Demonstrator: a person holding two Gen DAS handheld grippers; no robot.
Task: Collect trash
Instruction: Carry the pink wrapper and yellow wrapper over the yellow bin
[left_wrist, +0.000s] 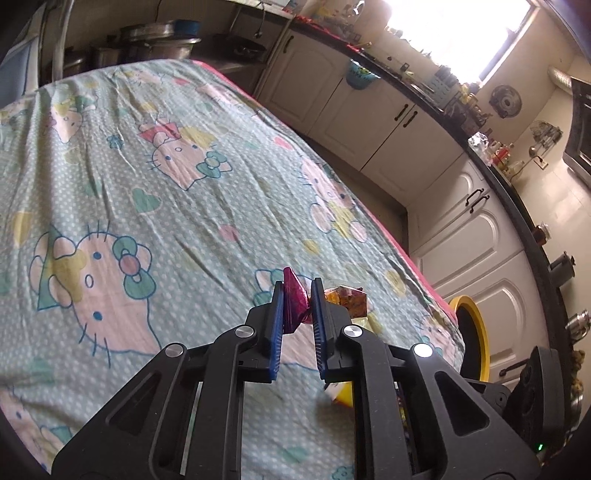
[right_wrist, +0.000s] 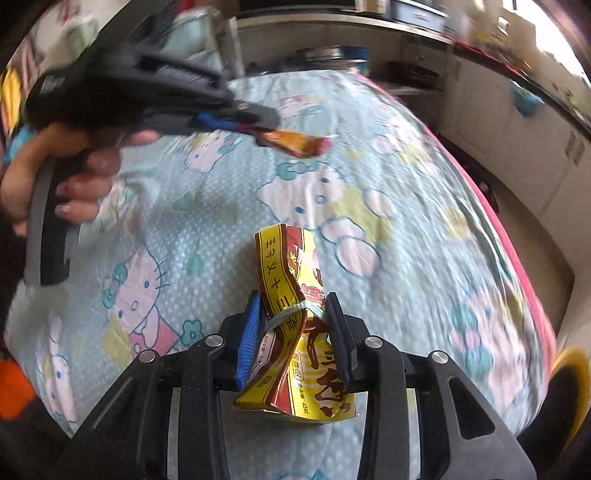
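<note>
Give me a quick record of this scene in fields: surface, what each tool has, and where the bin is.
surface: table under a cartoon-cat cloth
left tool: shut on a pink wrapper, lifted off the cloth
right tool: shut on a crumpled yellow and brown packet
bin: yellow-rimmed bin past the table's right edge
</note>
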